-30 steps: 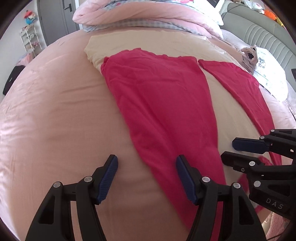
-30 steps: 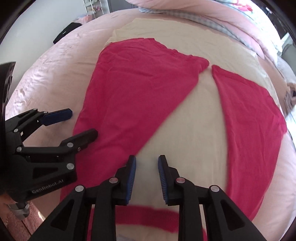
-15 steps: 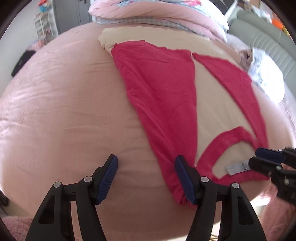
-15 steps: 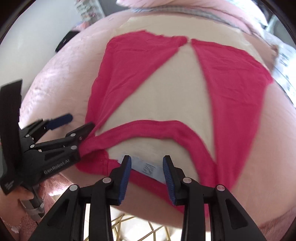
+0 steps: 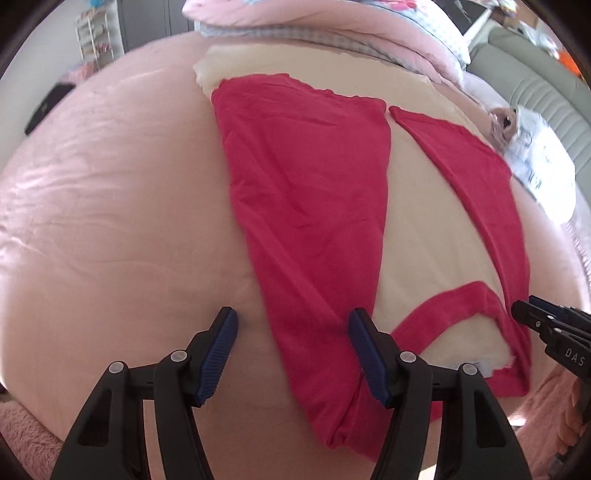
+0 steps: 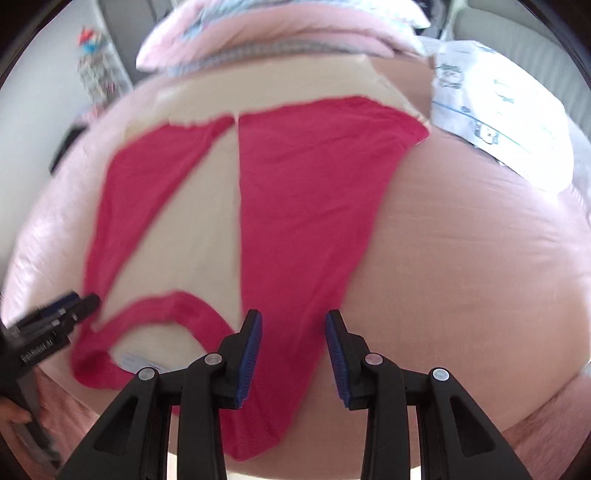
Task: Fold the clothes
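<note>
A cream top [image 5: 424, 236] with red sleeves and a red collar [image 5: 443, 306] lies flat on the pink bed, collar end nearest me. Both sleeves are folded inward, their cuffs almost meeting at the far end. My left gripper [image 5: 293, 321] hovers open over the near end of the left red sleeve [image 5: 306, 206], its right finger over the cloth. My right gripper [image 6: 293, 321] is open above the near end of the right red sleeve [image 6: 314, 206], nothing pinched. Each gripper shows at the other view's edge: right gripper [image 5: 532, 317], left gripper [image 6: 81, 302]. A white label [image 6: 142, 363] sits inside the collar.
The pink bed sheet [image 5: 110, 221] spreads wide to the left and right [image 6: 461, 277]. A pink duvet [image 5: 332, 22] is piled at the far end. A white printed pillow [image 6: 498, 110] lies far right, a dark object [image 5: 48, 107] far left. A hand [image 6: 14, 415] holds the left gripper.
My right gripper has swung from the top's cream middle to over the right sleeve, with its jaws a little wider. The left gripper drew back slightly, bringing the collar into its view.
</note>
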{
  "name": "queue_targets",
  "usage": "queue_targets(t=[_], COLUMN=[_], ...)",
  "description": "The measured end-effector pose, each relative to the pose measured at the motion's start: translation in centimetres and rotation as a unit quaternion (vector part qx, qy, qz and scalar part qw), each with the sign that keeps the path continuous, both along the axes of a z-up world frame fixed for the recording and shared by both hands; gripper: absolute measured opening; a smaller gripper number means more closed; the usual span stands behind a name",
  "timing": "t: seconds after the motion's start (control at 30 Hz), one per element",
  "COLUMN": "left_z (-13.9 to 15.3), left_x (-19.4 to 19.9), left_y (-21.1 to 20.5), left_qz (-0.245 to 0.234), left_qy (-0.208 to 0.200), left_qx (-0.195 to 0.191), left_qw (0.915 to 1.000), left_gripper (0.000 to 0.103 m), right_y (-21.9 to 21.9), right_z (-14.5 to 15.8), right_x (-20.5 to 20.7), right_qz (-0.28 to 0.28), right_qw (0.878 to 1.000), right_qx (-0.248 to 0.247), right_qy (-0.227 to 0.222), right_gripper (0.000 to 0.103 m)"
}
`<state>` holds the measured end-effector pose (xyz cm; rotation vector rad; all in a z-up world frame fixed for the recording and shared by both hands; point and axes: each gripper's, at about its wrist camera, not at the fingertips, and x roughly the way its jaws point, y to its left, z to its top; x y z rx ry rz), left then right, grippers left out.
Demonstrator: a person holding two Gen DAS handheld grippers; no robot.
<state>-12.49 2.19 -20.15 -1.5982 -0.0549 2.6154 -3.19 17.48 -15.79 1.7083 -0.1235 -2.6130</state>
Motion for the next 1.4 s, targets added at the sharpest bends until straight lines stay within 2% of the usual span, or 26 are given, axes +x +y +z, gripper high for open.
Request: queue_targets(t=[0.03,0.13,0.2,0.27,0.3,0.43,0.53,0.67,0.73,0.8,0.9,1.03,1.1,1.17,1.2,1.23,1.3,1.4], left_z=[0.0,-0.1,0.6,1.8,2.4,3.6,3.4,3.2,2.7,1.9,1.4,0.7,0.1,-0.1,-0.1,-0.1,0.1,1.5], left_x=[0.5,2.5,2.8,2.5,1.8,-3.3,-7.7,-12.1,-13.9,-15.3,-16.6,-18.3,-18.8,-18.5,-18.0,-17.7,-17.6,-18.4], left_y=[0.2,-0.2,-0.4,-1.1,-1.3,-1.8,-1.9,-2.7,-3.6,-4.1,-3.7,-3.6,-4.1,-4.4,-4.3,-4.4,-5.8,-9.4], left_qz=[-0.002,0.005,-0.008,-0.015,-0.014,-0.022,-0.032,-0.043,-0.046,-0.052,-0.081,-0.105,-0.106,-0.119,-0.128,-0.131,-0.110,-0.035], left_qy=[0.006,0.003,-0.012,-0.003,0.011,0.056,0.057,0.070,0.068,0.062,0.071,0.093,0.085,0.094,0.102,0.106,0.103,0.113], left_qx=[-0.010,-0.001,0.013,0.056,0.062,0.057,0.037,0.001,0.006,0.018,0.016,-0.006,0.004,-0.003,-0.026,-0.050,-0.073,-0.043], left_qw=[0.9999,1.0000,0.9998,0.9983,0.9979,0.9966,0.9972,0.9966,0.9966,0.9966,0.9940,0.9901,0.9907,0.9883,0.9862,0.9844,0.9858,0.9920], left_gripper=[0.061,0.061,0.060,0.060,0.060,0.060,0.060,0.060,0.060,0.060,0.061,0.061,0.061,0.061,0.061,0.061,0.063,0.062], right_y=[0.1,0.4,0.5,0.6,0.8,0.8,-0.6,-3.6,-5.1,-6.1,-7.7,-9.5,-9.6,-7.9,-7.2,-6.8,-6.2,-5.1], right_z=[0.0,-0.1,0.0,0.6,1.2,3.9,5.0,5.8,5.4,4.8,3.3,0.9,-0.9,-1.3,-1.4,-1.3,-1.0,-0.3], right_x=[0.2,2.1,3.5,4.0,3.8,1.3,-3.1,-8.7,-11.8,-14.8,-19.6,-22.9,-24.3,-24.9,-25.1,-25.1,-25.0,-25.1], right_qz=[-0.002,-0.014,-0.014,0.003,0.011,0.024,0.065,0.121,0.137,0.139,0.145,0.192,0.194,0.181,0.176,0.174,0.164,0.143], right_qw=[1.000,1.000,1.000,1.000,1.000,0.998,0.996,0.990,0.988,0.988,0.987,0.980,0.979,0.983,0.984,0.984,0.985,0.989], right_qx=[0.002,-0.003,-0.001,-0.004,-0.018,-0.038,-0.026,0.014,0.026,0.016,0.005,0.034,0.063,0.025,0.012,0.022,0.053,0.042], right_qy=[0.002,0.003,0.004,-0.004,-0.004,0.038,0.047,0.065,0.071,0.067,0.063,0.048,0.027,0.018,0.014,0.014,0.016,0.021], right_gripper=[0.036,0.036,0.036,0.036,0.036,0.036,0.036,0.036,0.036,0.036,0.036,0.036,0.036,0.038,0.038,0.038,0.038,0.038])
